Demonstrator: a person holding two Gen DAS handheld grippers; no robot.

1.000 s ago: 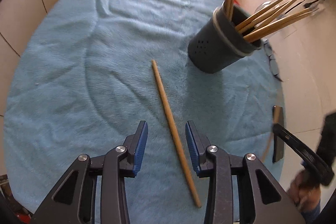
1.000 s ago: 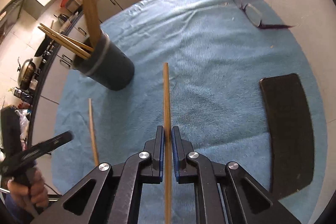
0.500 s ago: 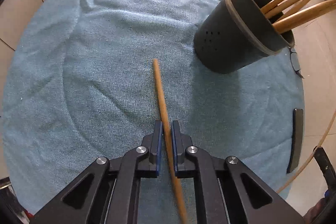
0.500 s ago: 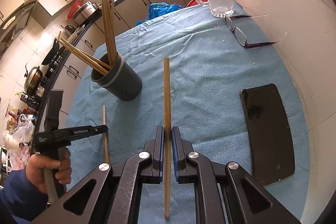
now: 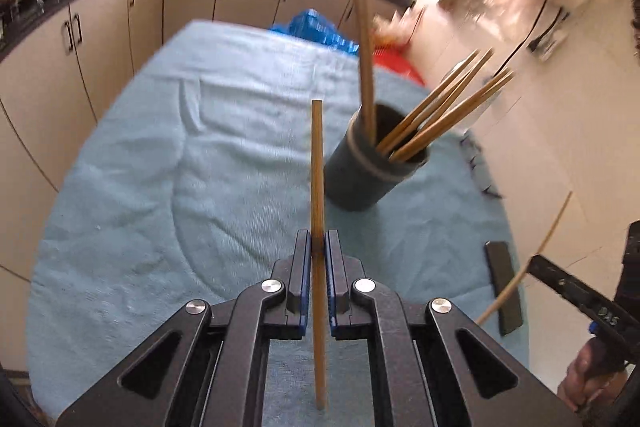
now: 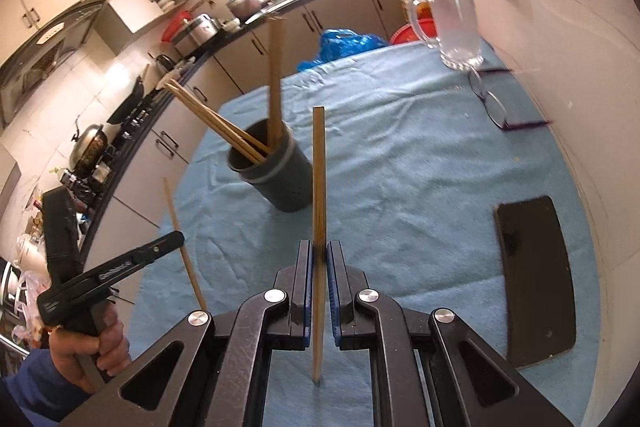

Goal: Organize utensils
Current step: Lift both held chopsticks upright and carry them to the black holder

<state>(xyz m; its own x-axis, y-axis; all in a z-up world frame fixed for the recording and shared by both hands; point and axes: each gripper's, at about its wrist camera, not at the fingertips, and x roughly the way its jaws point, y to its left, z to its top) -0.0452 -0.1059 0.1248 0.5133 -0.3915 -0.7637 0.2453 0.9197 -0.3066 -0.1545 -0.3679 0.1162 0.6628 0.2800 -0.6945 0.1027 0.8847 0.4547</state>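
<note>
Left wrist view: we had left fingers (image 5: 318,247) pinching a chopstick (image 5: 317,167); right fingers (image 6: 319,259) pinched another chopstick (image 6: 319,187) near the holder (image 6: 280,179).

My left gripper (image 5: 318,247) and right gripper (image 6: 319,259) look alike: matte black angular arms with triangular cut-outs, round silver screws and blue-lined fingers (image 6: 306,287). At the lower left of the right view, my bare-skinned hand (image 6: 90,351) shows below a dark blue sleeve (image 6: 28,391).
</note>
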